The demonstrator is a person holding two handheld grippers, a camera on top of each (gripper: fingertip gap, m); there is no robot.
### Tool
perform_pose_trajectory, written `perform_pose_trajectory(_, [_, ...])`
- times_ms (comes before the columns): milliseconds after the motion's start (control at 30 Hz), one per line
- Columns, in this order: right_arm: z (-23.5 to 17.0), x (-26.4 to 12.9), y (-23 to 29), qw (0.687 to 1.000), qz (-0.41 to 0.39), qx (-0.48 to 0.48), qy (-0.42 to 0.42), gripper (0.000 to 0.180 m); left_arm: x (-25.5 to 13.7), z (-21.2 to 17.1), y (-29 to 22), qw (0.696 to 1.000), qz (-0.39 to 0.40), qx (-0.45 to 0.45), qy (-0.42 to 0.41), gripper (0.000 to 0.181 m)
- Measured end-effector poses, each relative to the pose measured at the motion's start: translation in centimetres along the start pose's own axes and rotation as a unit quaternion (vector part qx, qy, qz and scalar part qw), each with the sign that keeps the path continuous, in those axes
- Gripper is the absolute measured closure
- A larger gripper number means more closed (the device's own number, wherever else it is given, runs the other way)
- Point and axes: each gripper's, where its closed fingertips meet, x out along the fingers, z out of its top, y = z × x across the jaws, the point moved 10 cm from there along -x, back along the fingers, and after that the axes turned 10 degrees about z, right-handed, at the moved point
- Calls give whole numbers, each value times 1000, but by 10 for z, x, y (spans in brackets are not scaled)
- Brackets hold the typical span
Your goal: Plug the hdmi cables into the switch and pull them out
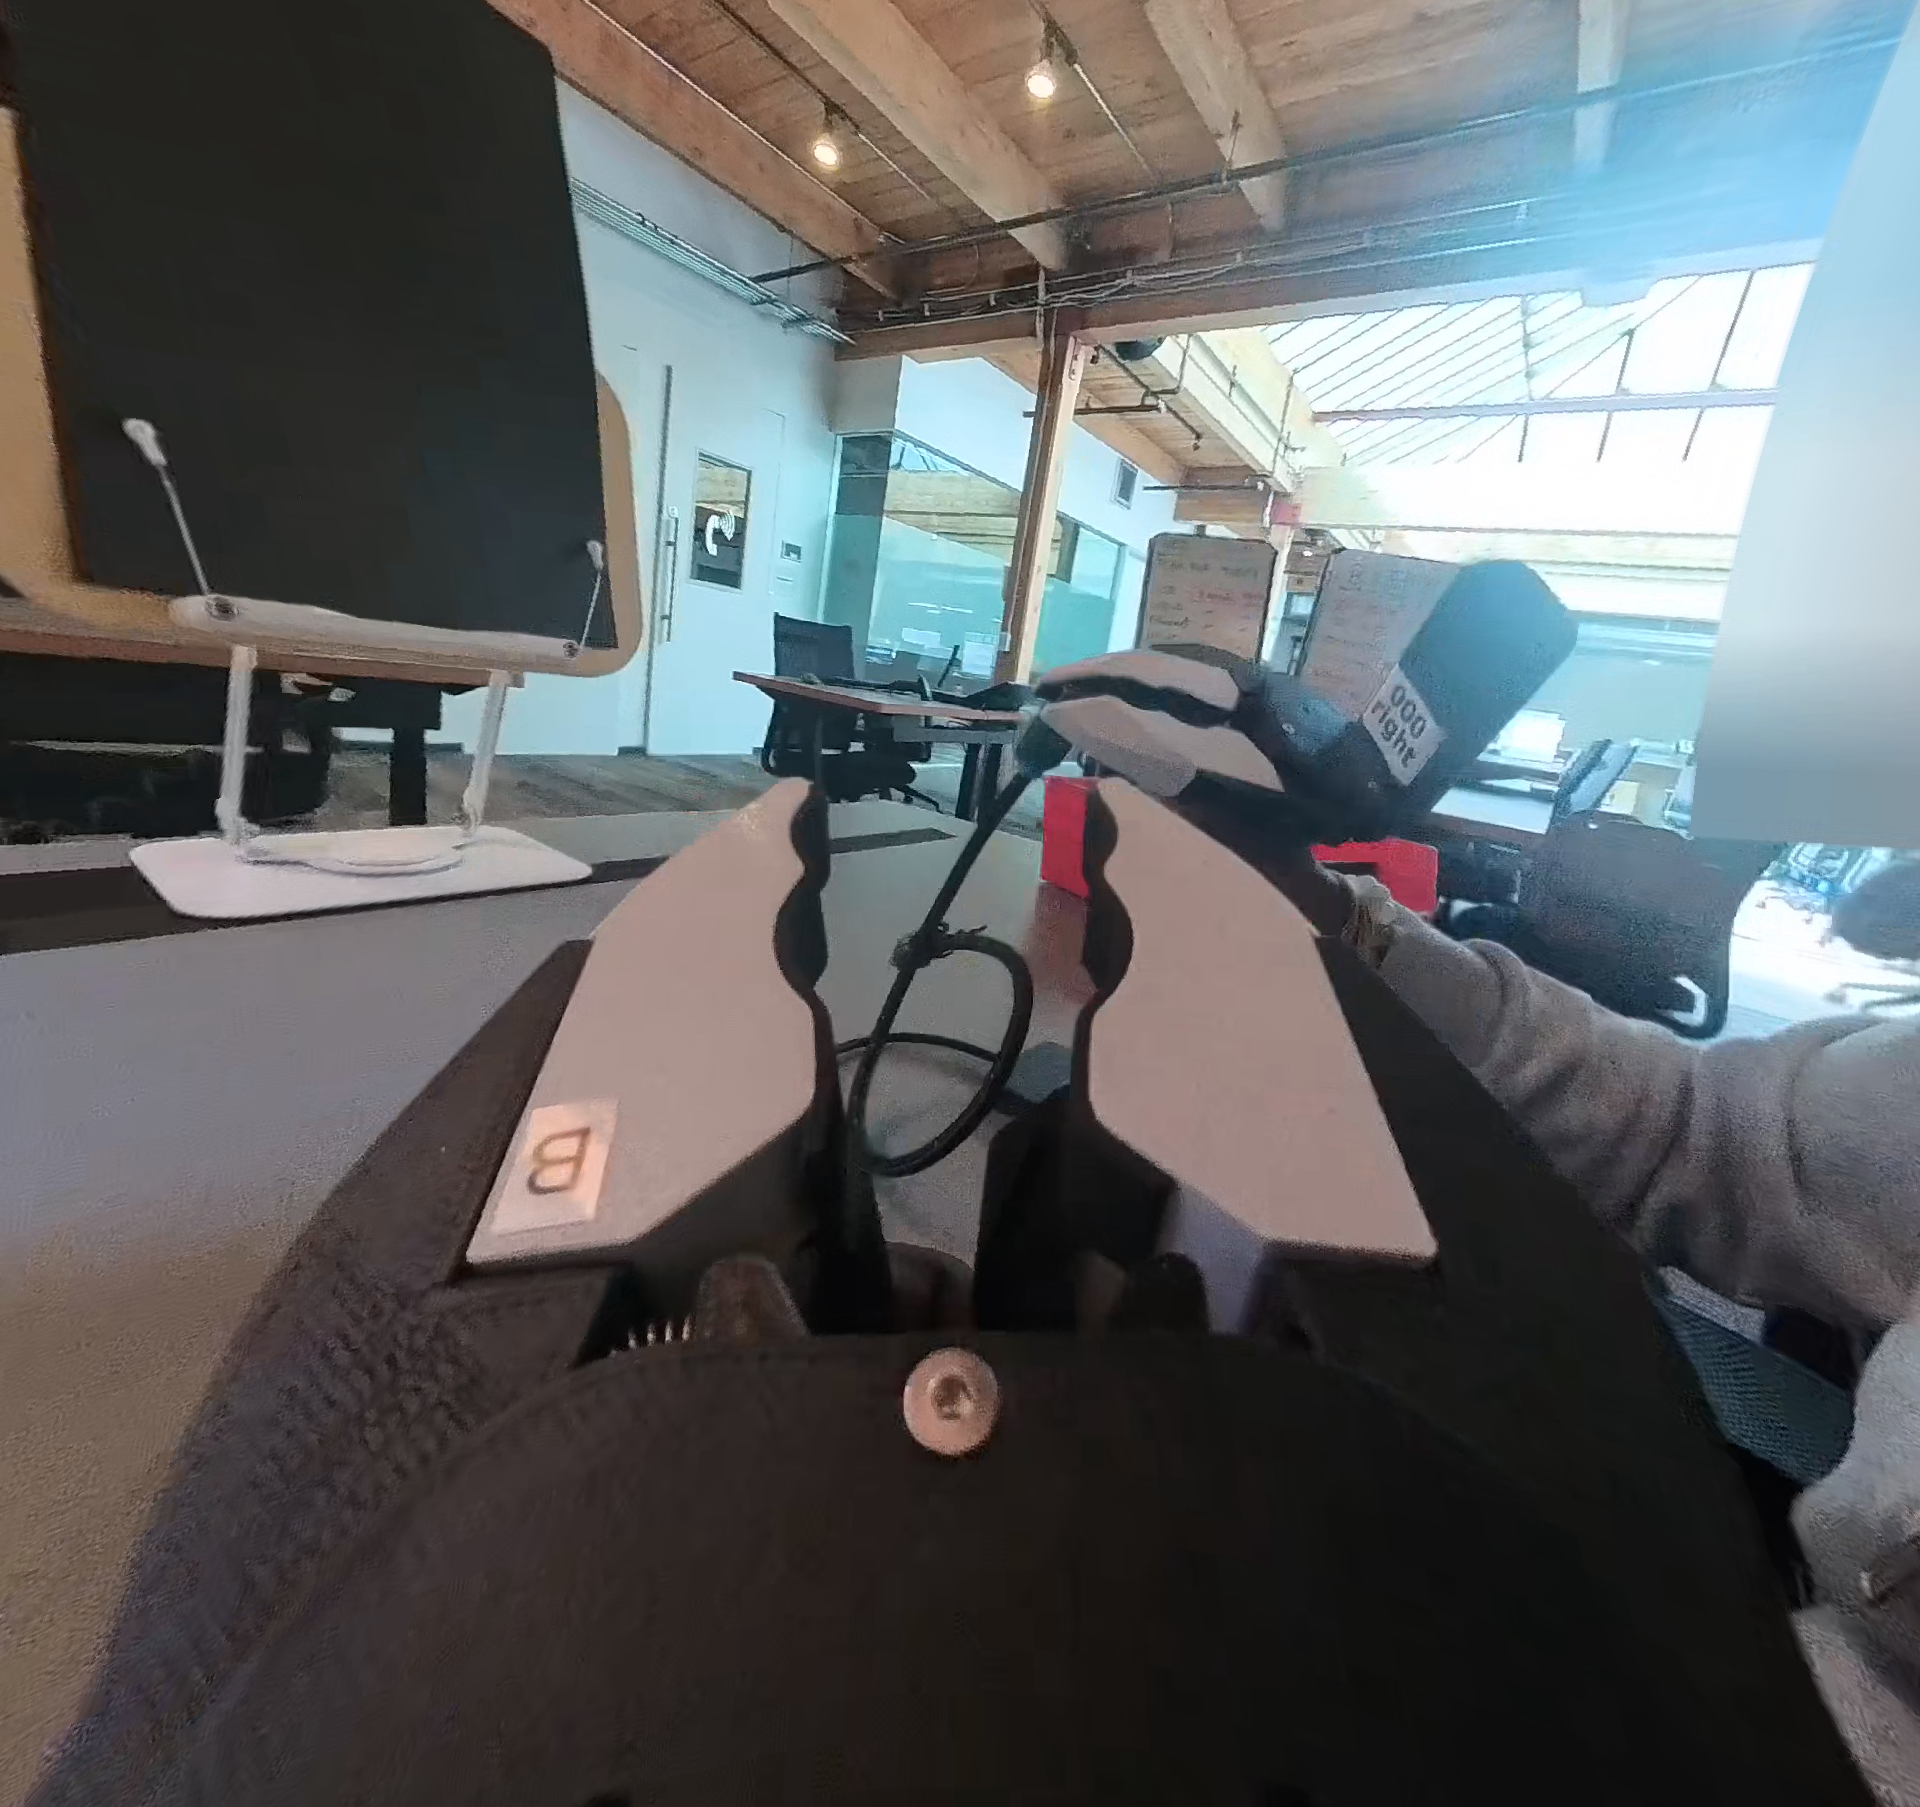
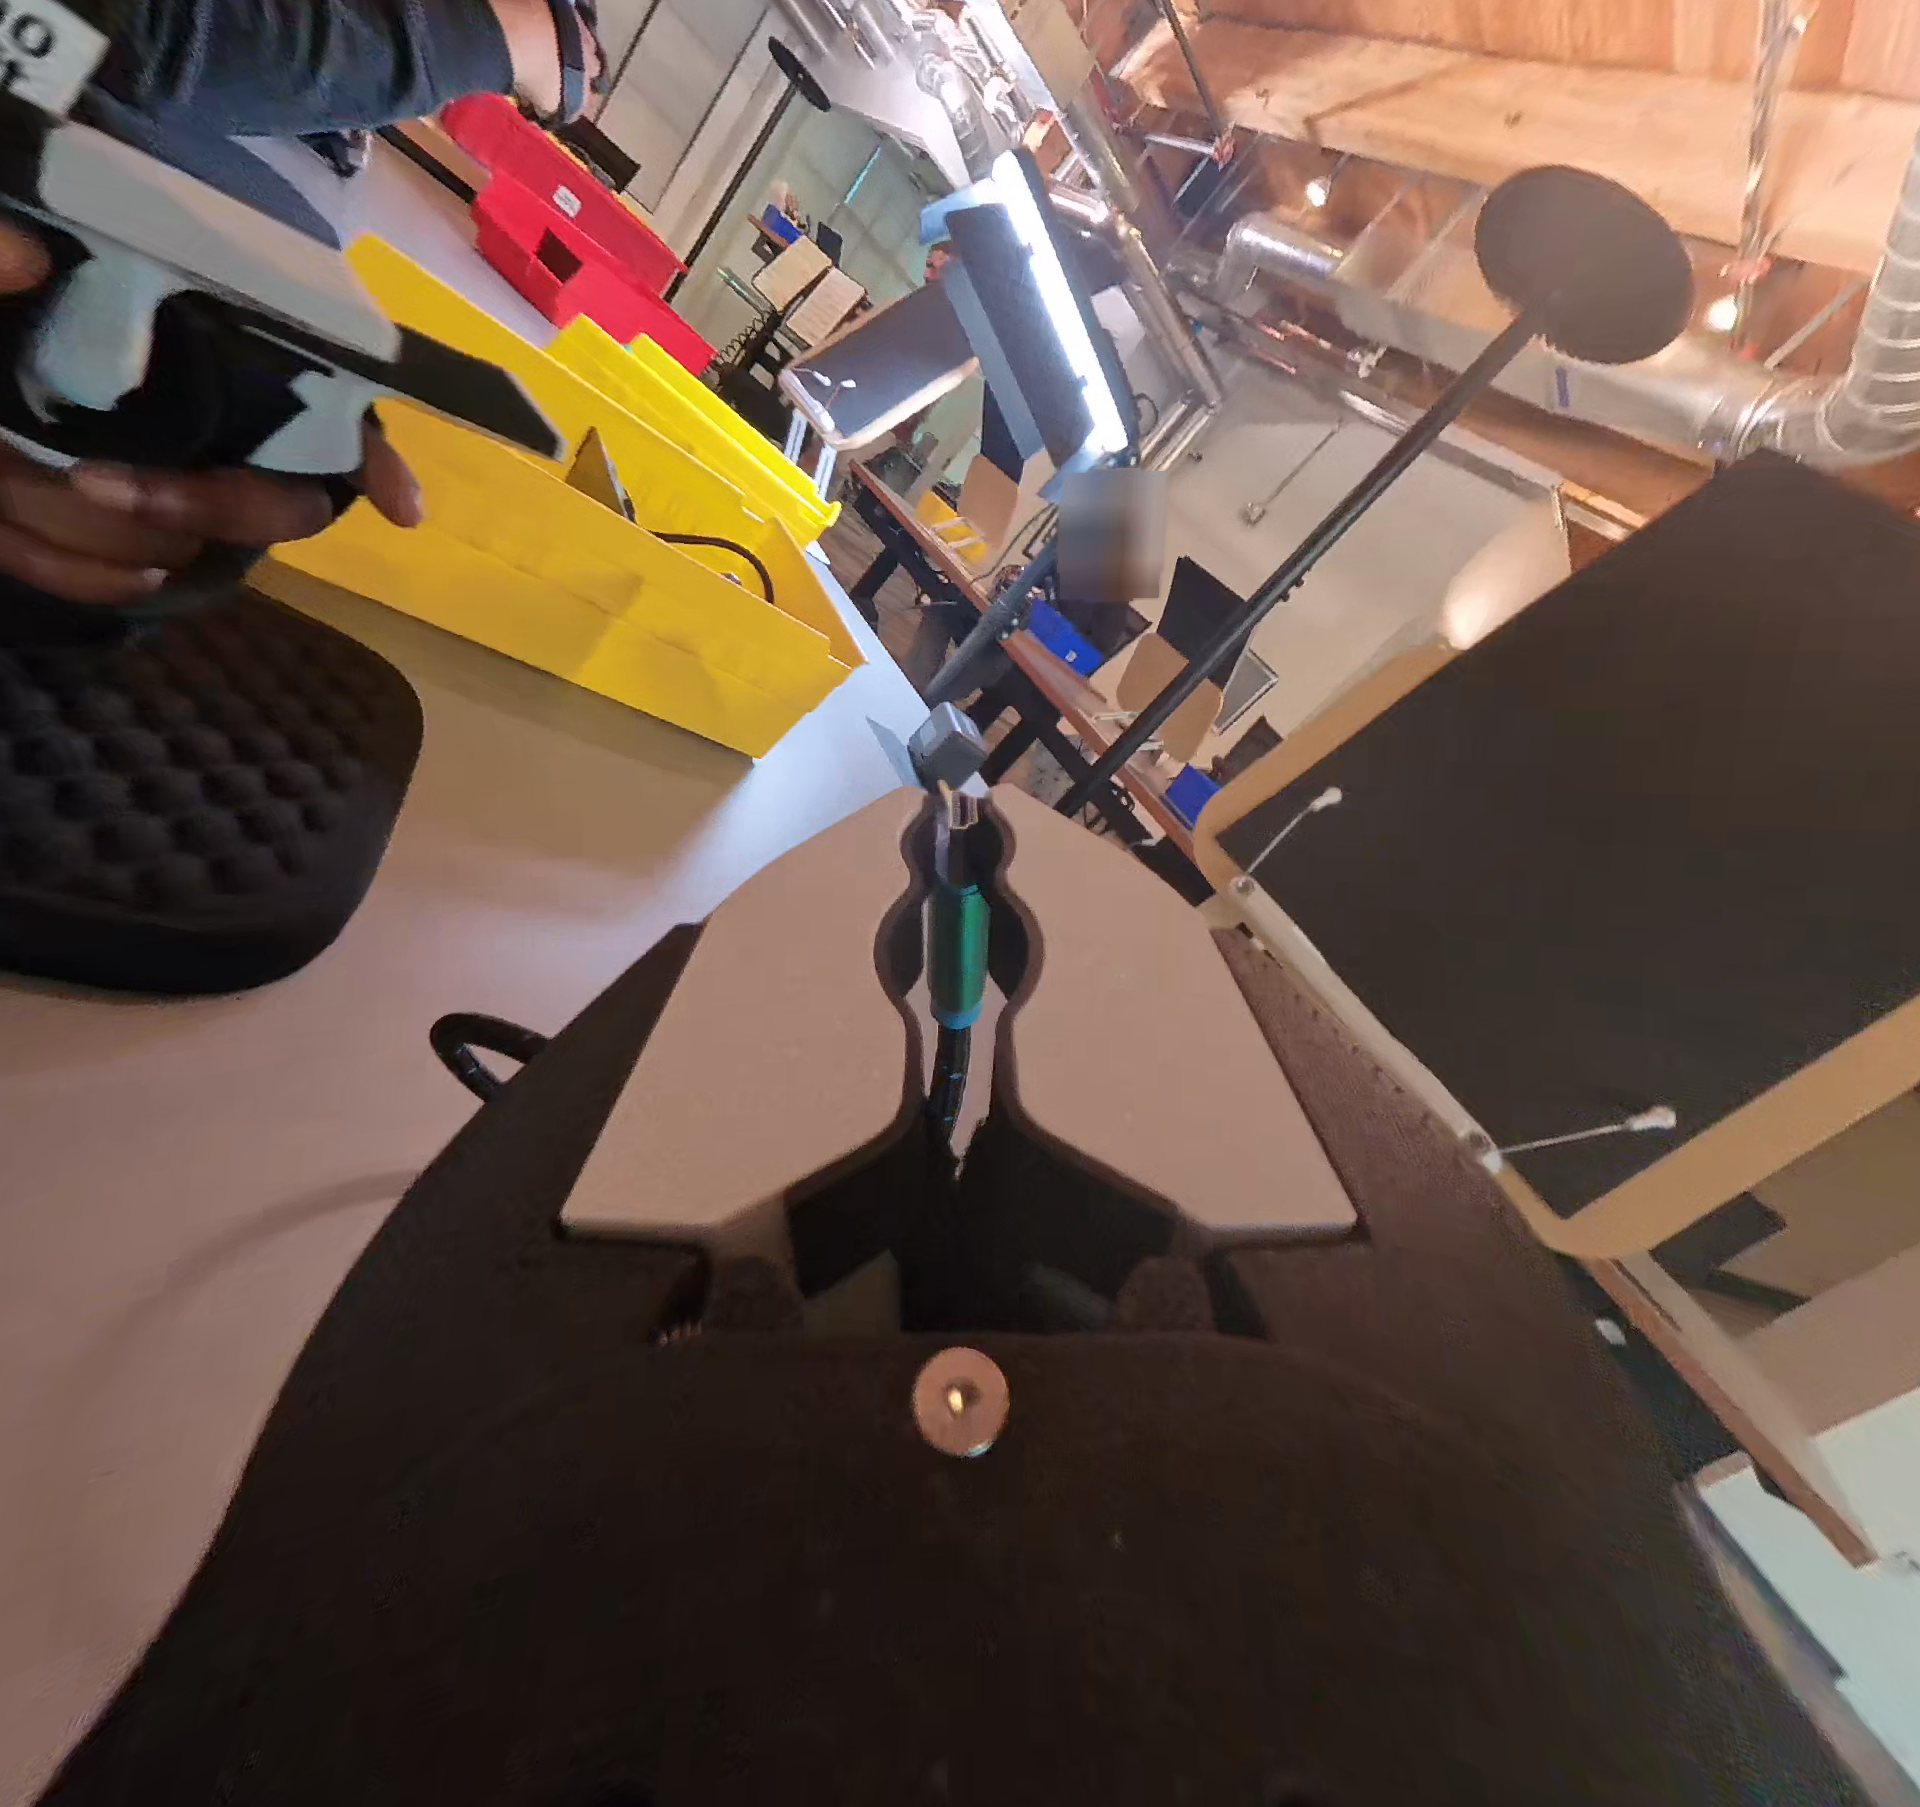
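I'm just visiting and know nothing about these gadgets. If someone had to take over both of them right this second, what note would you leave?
Right gripper: shut on the green-sleeved cable plug, held up above the grey table.
Left gripper: open, empty, low over the table; the black cable loops between its fingers, untouched.
Switch: not clearly in view in either camera.
Done: plug picked up and free of any socket.
Left: find the switch, plug in, pull out.

Grey table (image 2: 582,822) with yellow bins (image 2: 582,562), red bins (image 2: 561,209), black dimpled pad (image 2: 177,791)
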Motion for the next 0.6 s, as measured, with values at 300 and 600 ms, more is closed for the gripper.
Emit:
perform_pose_trajectory(300, [11, 1, 13, 998, 31, -35, -36, 173, 69, 2, -32, 984, -65, 104, 133, 132])
perform_pose_trajectory(600, [17, -7, 9, 956, 144, 144, -209, 173, 117, -32, -68, 964, -79, 239, 89, 162])
